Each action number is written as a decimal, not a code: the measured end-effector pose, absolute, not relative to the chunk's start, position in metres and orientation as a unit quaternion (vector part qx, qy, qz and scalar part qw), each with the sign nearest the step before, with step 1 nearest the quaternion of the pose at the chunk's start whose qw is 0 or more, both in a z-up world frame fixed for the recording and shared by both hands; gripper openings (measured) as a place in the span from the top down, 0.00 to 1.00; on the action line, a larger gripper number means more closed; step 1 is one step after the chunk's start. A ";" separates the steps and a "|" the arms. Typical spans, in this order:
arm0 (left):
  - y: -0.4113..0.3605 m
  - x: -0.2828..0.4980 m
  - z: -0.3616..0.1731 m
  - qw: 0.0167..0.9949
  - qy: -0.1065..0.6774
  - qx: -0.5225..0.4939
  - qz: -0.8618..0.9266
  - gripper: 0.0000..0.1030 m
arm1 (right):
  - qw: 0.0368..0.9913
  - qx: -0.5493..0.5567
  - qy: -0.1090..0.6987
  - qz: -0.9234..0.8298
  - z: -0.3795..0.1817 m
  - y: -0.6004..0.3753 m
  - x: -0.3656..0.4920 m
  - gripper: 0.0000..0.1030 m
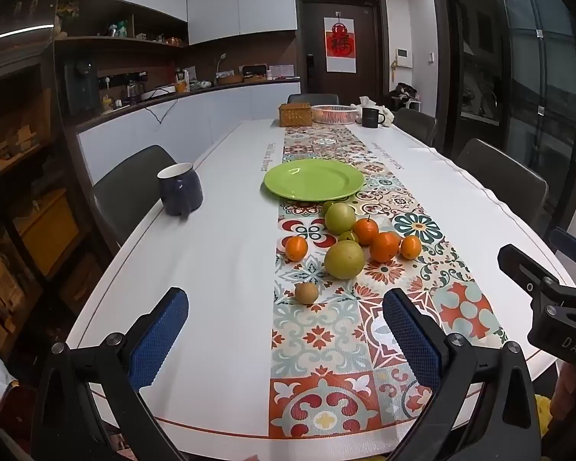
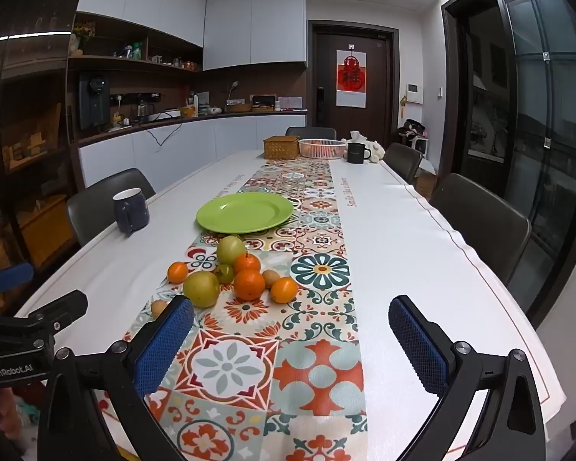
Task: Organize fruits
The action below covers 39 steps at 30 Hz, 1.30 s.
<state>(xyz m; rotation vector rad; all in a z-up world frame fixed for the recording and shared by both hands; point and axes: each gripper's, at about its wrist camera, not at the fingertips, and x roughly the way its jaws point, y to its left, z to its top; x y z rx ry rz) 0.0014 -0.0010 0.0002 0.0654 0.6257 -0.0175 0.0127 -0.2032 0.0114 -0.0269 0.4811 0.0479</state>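
Nothing was organized yet, by my reading: the green plate [image 1: 314,179] lay bare at mid-table, and all the fruit sat loose on the patterned runner [image 2: 318,376] just near of it. Two yellow-green pears [image 1: 344,259] were largest, then four oranges [image 2: 249,284], then small brownish fruits [image 1: 306,292]. The left gripper [image 1: 284,338] and right gripper [image 2: 292,349] stood spread, empty, short of the pile.

Plate [image 1: 314,179] lime green. Runner [image 1: 326,342] floral tiles, orange, teal, cream. Table [image 1: 219,269] white. Mug [image 1: 180,190] navy. Small fruits [image 1: 383,246] orange; large fruits [image 1: 344,259] yellow-green. Claw pads [image 1: 161,336] blue.
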 end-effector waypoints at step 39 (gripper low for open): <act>0.002 -0.009 0.011 0.959 0.281 0.029 -0.006 0.00 | 0.973 -0.010 0.227 0.026 0.014 -0.201 0.008 0.01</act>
